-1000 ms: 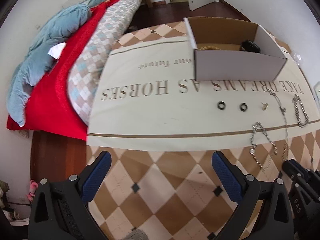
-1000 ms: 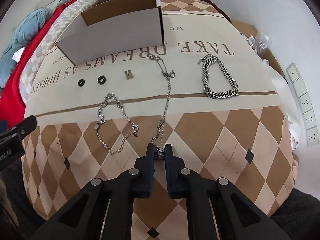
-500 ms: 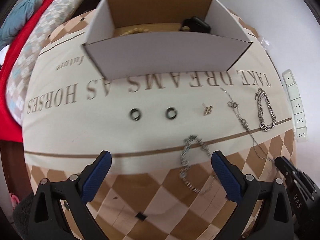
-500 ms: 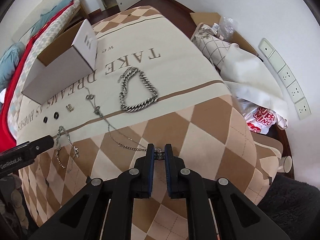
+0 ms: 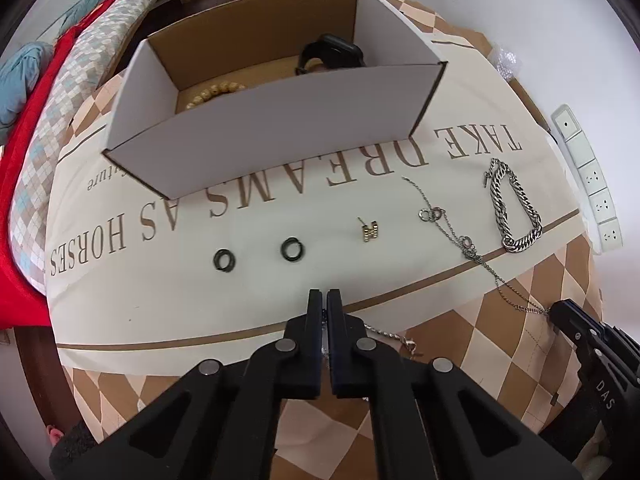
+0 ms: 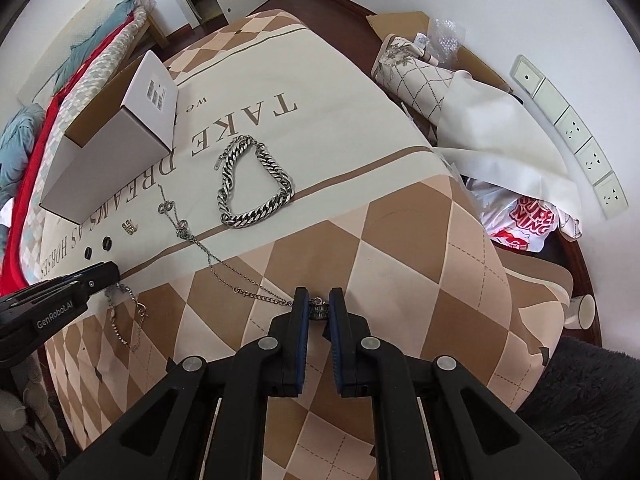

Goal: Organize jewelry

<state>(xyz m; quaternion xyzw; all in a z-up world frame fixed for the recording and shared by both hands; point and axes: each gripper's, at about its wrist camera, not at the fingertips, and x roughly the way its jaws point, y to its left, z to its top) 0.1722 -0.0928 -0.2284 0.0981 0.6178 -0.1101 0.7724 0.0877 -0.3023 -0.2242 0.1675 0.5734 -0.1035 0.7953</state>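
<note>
The sorting looks partly done. The white cardboard box (image 5: 276,120) at 12 o'clock in the left wrist view already holds a string of tan beads (image 5: 216,93) on its left side and a black watch (image 5: 330,53) toward its right; the near wall hides whatever else may be inside.

Still out on the printed cloth of the surface (image 5: 160,292) are two dark rings (image 5: 224,260) (image 5: 292,248) side by side, a small gold charm (image 5: 370,231) at about 1 o'clock from them, a heavy silver curb bracelet (image 5: 514,206) off at 2 o'clock, a thin necklace chain (image 5: 460,232) between charm and bracelet, and a fine bracelet chain (image 6: 124,312).

The right claw (image 6: 319,307) is pinched on the pendant end of the thin necklace chain, the rest trailing back over the cloth toward the box. The left claw (image 5: 324,308) has its tips drawn together with only a sliver between them, seemingly pinching the fine bracelet chain, whose links show just to its right.

By my reckoning, six pieces remain to go into the box, two of them already gripped.
</note>
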